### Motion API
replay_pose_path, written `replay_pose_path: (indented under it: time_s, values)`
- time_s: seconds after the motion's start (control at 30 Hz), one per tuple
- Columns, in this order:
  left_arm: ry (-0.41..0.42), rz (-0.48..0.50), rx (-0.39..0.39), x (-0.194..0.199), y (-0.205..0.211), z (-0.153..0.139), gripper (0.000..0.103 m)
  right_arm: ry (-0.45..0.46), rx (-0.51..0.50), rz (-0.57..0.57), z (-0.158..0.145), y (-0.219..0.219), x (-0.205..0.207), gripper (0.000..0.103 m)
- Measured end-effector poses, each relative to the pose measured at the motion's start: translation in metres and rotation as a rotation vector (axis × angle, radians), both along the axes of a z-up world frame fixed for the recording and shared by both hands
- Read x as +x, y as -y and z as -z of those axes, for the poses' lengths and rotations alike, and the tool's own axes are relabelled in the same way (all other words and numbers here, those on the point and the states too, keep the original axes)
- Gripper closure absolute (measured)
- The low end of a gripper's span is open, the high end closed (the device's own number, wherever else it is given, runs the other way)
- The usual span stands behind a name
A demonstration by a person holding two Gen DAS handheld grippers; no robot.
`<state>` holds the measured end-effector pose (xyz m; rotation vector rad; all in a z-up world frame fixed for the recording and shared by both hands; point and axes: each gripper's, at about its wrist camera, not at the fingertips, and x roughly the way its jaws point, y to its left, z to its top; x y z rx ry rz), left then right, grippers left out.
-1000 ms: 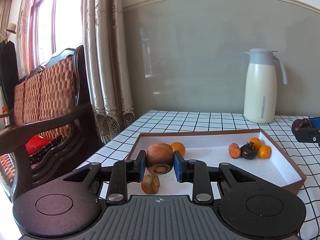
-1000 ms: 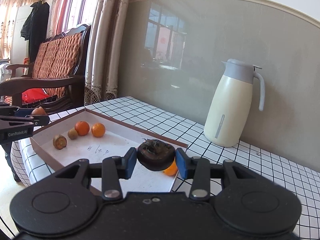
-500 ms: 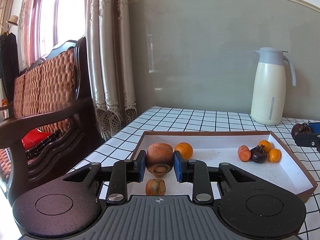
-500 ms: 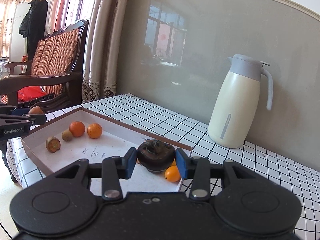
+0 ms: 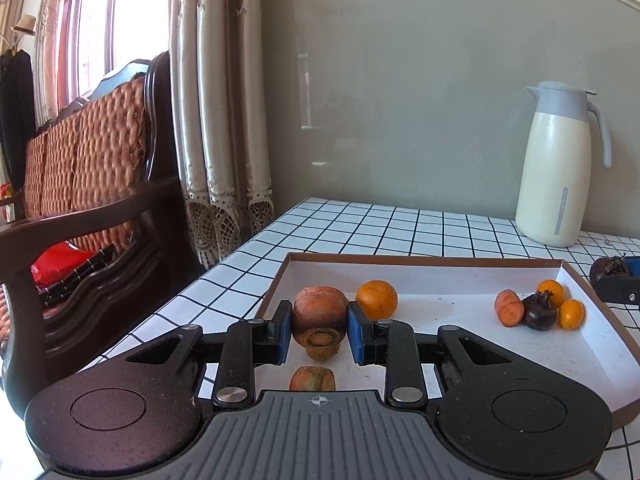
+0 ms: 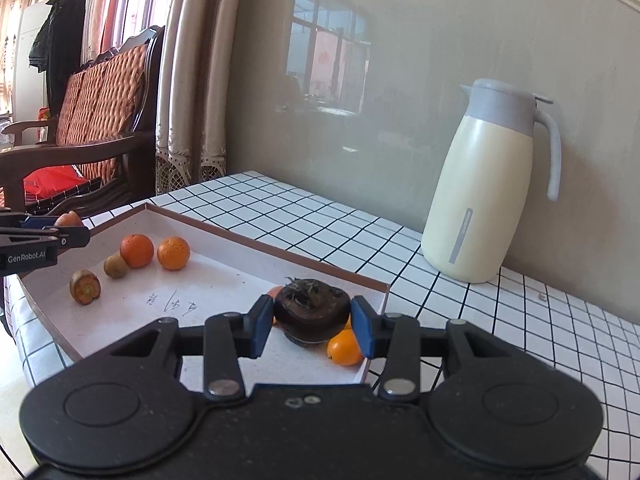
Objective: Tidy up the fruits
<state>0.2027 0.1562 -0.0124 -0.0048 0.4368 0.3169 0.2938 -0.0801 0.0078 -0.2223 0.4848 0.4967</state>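
Observation:
My left gripper point(image 5: 319, 330) is shut on a brown round fruit point(image 5: 319, 316) above the left end of the white tray point(image 5: 440, 276). Below it lie a small brown fruit point(image 5: 312, 378) and an orange point(image 5: 377, 299). At the tray's right end sit a reddish fruit point(image 5: 509, 307), a dark mangosteen point(image 5: 540, 312) and two small oranges point(image 5: 571, 313). My right gripper point(image 6: 311, 322) is shut on a dark mangosteen point(image 6: 311, 310) above the tray's right end point(image 6: 376, 292), over a small orange point(image 6: 344, 348). Two oranges point(image 6: 137, 250) and two brown fruits point(image 6: 85, 287) lie at the far left.
A cream thermos jug point(image 5: 554, 168) stands on the checked tablecloth point(image 5: 360, 224) behind the tray; it also shows in the right wrist view point(image 6: 488, 188). A wooden bench with woven cushions point(image 5: 84, 168) and curtains point(image 5: 224, 100) stand left of the table.
Both grippers keep hold of their fruits and have drifted leftward and a little closer over the tray. The fruits lying in the tray have not moved.

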Motion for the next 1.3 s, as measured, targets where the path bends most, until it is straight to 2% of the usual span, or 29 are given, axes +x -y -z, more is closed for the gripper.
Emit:
replay_pose_path:
  time_s: [0.07,0.1,0.13,0.17,0.2,0.33,0.73,0.87,1.03,1.13,1.3]
  values:
    - [-0.019,0.003,0.000,0.005,0.000,0.004,0.074,-0.048,-0.010,-0.020,0.005,-0.001,0.007,0.064]
    - [-0.021,-0.002,0.004,0.006,0.001,0.006,0.071,-0.043,-0.024,-0.006,0.008,-0.001,0.007,0.042]
    - [-0.015,-0.014,0.012,0.004,0.002,0.009,0.034,0.001,-0.022,0.024,0.011,0.001,0.004,0.025]
    - [0.003,-0.031,0.023,0.002,0.002,0.009,0.008,0.054,-0.010,0.056,0.012,0.004,0.001,0.006]
    - [0.049,-0.053,0.043,-0.003,0.003,0.009,0.000,0.084,-0.002,0.079,0.011,0.007,-0.001,0.006]
    - [0.065,-0.059,0.025,-0.003,-0.002,0.006,0.000,0.057,0.047,0.094,0.007,0.014,0.006,0.006]
    - [0.051,-0.019,0.038,-0.008,0.010,0.008,0.000,0.039,0.041,0.066,0.007,0.006,0.005,0.006]
    - [0.055,-0.021,0.018,-0.013,0.012,0.004,0.000,0.036,0.040,0.063,0.002,0.008,-0.001,0.006]
    - [0.064,-0.011,0.030,-0.032,0.023,-0.018,0.000,0.031,0.061,0.070,-0.023,0.015,-0.021,0.006]
    - [0.088,0.022,0.038,-0.055,0.035,-0.029,0.000,0.070,0.066,0.065,-0.038,0.024,-0.046,0.006]
    - [0.128,0.058,-0.007,-0.100,0.053,-0.047,0.000,0.088,0.085,0.076,-0.054,0.045,-0.092,0.006]
